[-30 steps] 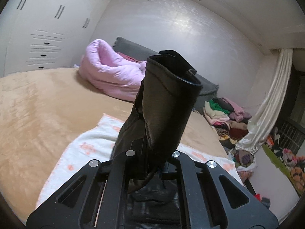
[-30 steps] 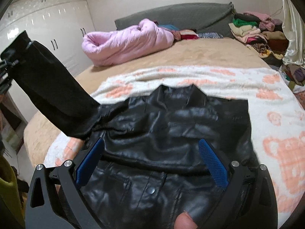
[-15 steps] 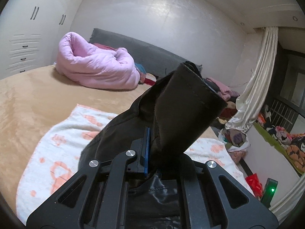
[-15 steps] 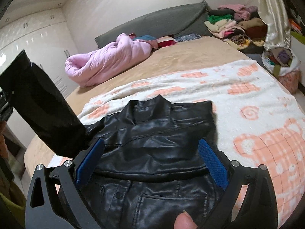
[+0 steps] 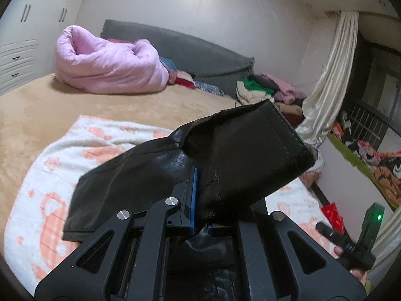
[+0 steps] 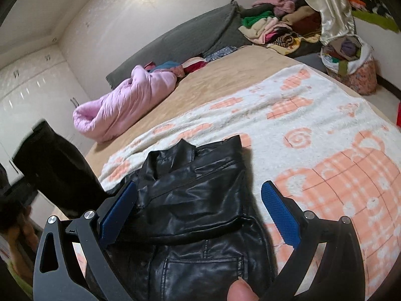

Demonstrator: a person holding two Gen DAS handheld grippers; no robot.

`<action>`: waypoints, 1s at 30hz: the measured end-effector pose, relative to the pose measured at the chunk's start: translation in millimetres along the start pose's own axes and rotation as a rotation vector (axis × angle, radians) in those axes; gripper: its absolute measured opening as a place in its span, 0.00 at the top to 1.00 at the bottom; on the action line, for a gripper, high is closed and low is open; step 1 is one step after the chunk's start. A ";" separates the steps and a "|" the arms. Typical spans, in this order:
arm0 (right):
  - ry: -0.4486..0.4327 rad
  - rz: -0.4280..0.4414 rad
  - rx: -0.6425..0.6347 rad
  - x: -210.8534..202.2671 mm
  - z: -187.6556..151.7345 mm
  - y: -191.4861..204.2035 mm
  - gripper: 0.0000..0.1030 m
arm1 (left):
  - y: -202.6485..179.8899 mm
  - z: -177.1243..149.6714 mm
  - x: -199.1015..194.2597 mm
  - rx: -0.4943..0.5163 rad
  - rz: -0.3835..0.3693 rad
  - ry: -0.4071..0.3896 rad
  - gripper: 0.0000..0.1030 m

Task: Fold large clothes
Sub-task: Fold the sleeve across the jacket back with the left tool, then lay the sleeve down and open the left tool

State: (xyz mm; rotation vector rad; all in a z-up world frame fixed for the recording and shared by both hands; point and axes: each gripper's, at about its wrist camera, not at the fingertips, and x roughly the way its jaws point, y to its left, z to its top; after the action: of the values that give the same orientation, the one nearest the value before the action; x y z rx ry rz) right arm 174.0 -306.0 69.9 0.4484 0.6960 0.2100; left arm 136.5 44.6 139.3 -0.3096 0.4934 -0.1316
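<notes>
One sleeve (image 5: 240,155), clenched in the left gripper (image 5: 200,200), angles up left of the jacket (image 6: 198,200); the right gripper (image 6: 198,213) hovers released above it.

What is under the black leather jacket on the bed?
The black leather jacket lies on a white blanket with orange patterns, spread over the tan bedcover. Whatever is directly beneath the jacket's body is covered. One sleeve is lifted off it, clamped in the left claw.
</notes>
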 end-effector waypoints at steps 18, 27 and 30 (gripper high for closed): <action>-0.012 -0.019 0.061 -5.3 4.4 -21.6 0.04 | -26.8 -73.4 71.0 0.096 -0.040 0.227 0.99; 0.025 -0.021 0.056 8.3 -0.6 -21.8 0.04 | -36.7 -114.6 99.1 0.190 0.007 0.343 0.92; 0.053 -0.016 0.048 17.0 -4.6 -19.8 0.04 | -38.3 -129.6 107.2 0.241 0.046 0.379 0.68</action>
State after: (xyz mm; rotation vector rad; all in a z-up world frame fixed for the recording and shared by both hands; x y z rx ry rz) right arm 184.4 -316.4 47.9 0.4843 0.7575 0.1912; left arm 165.4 -46.5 -4.2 -0.0344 0.8517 -0.2047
